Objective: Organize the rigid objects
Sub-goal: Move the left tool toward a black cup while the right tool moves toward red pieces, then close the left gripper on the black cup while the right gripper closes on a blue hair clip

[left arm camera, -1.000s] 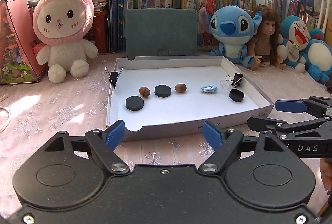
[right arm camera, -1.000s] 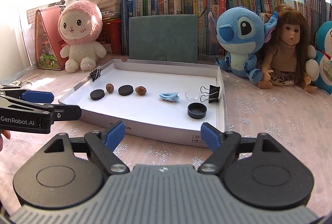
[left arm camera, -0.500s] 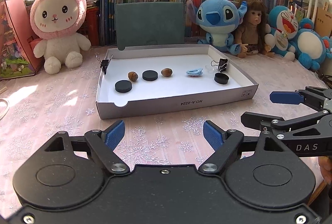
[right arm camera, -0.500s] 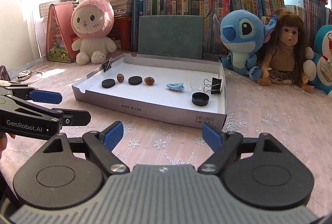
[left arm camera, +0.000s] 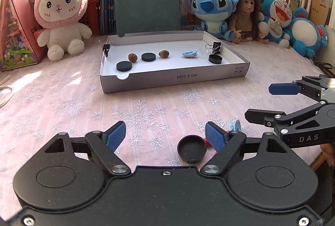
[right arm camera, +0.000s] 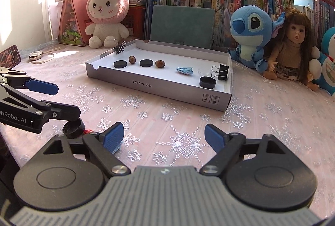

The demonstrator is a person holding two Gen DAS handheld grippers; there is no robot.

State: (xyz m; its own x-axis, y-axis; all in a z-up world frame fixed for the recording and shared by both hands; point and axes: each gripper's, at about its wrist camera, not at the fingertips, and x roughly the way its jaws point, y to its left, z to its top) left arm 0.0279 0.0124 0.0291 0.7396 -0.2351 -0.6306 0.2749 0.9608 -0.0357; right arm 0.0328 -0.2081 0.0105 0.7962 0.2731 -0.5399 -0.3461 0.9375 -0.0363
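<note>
My left gripper (left arm camera: 165,135) hangs low over the desk (left arm camera: 62,104), fingers spread wide with nothing between the pads. A black cap (left arm camera: 192,151) lies open side up on the cloth just inside my right-hand finger, nearly touching it; a pale blue clip (left arm camera: 235,125) and something small and red sit right behind that finger. My right gripper (right arm camera: 164,135) is spread apart too, gripping nothing, with bare snowflake cloth between its pads. Farther back on the desk sits the white box (left arm camera: 175,77). In it, left to right: a black disc (left arm camera: 124,66), a nut (left arm camera: 132,57), a second disc (left arm camera: 148,56), another nut (left arm camera: 164,53), a blue hair clip (left arm camera: 189,53), a clear little dish (left arm camera: 204,50) and another black cap (left arm camera: 215,59). Binder clips grip both its side walls.
</note>
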